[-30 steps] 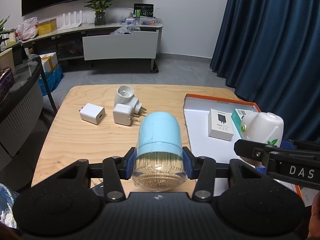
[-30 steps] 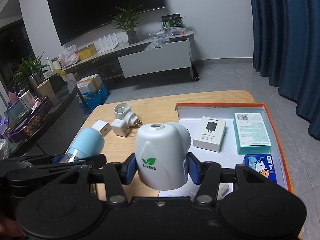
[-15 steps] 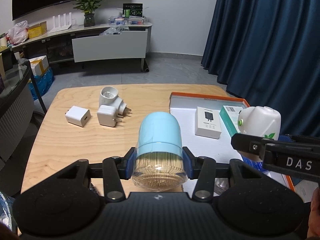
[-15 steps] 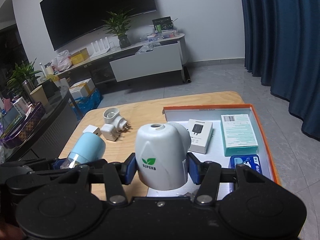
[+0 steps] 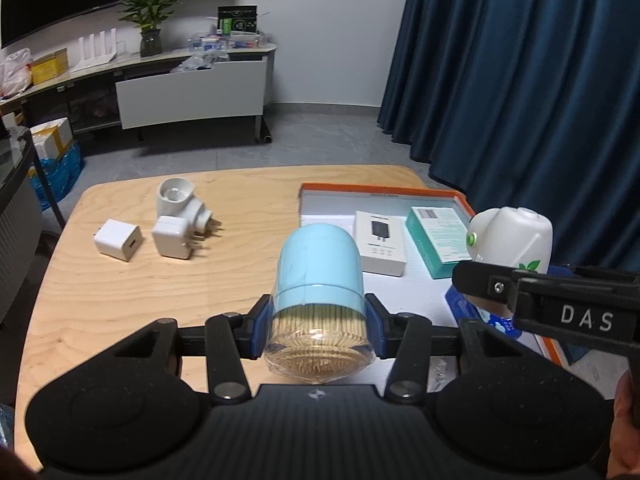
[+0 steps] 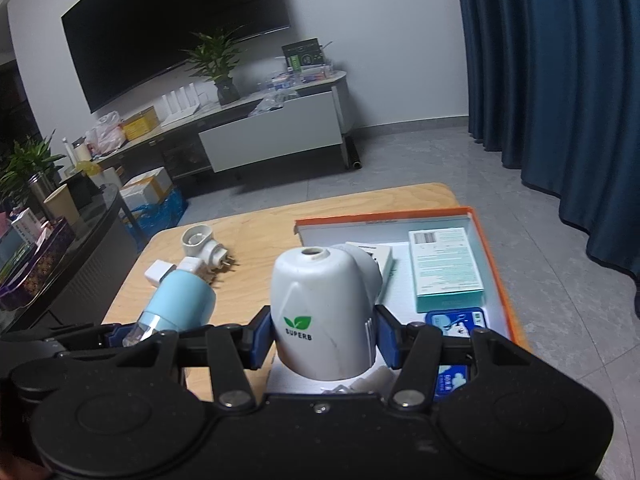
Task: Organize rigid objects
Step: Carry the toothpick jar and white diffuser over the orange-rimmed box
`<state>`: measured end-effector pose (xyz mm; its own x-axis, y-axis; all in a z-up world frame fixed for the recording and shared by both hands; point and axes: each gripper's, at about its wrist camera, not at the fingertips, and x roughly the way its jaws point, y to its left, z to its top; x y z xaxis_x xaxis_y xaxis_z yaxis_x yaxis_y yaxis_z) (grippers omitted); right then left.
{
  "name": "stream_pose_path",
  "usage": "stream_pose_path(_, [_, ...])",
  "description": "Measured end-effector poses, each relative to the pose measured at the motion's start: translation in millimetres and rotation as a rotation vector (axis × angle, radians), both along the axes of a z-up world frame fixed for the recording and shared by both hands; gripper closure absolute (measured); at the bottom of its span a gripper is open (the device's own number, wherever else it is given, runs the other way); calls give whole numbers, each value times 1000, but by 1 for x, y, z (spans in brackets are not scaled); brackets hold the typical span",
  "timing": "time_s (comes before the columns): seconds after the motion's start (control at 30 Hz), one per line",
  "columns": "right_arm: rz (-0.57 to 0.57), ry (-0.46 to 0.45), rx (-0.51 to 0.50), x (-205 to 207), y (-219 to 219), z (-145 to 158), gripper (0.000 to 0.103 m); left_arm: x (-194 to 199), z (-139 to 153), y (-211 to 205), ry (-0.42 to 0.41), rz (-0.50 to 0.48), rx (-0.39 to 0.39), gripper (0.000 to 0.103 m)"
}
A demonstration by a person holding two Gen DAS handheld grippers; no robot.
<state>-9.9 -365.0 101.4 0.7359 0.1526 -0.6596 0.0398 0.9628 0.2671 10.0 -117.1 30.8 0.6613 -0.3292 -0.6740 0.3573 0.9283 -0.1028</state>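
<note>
Midway, by my judgement: three boxes already lie in the orange-rimmed tray [image 5: 384, 193] at right of the frame. The left tongs [image 5: 318, 322] clamp the blue toothpick jar [image 5: 320, 264]; the right tongs [image 6: 324, 338] clamp the white bottle [image 6: 322, 304] over the tray. Three white plugs [image 5: 176, 224] remain at upper left of the table [image 5: 120, 300].

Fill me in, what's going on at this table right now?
A person is sorting objects with two handheld grippers. The left gripper is clamped on a light blue-capped clear toothpick jar; the right gripper grips a white plastic SUPERB device. Both are held above the wooden table, beside the orange-rimmed tray of small boxes. Three white plug adapters lie on the table.
</note>
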Motion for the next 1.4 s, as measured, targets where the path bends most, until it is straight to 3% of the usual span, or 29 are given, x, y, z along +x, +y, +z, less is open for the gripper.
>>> stream_pose_path(0.53, [-78,2,-4,-6,-31,-3,39,1,-2,-29,7,-58,-2,55])
stream_pose_path(1.4, [-96,0,-1,9,-53,-4,39,12,-9,-62,25,-115,20,55])
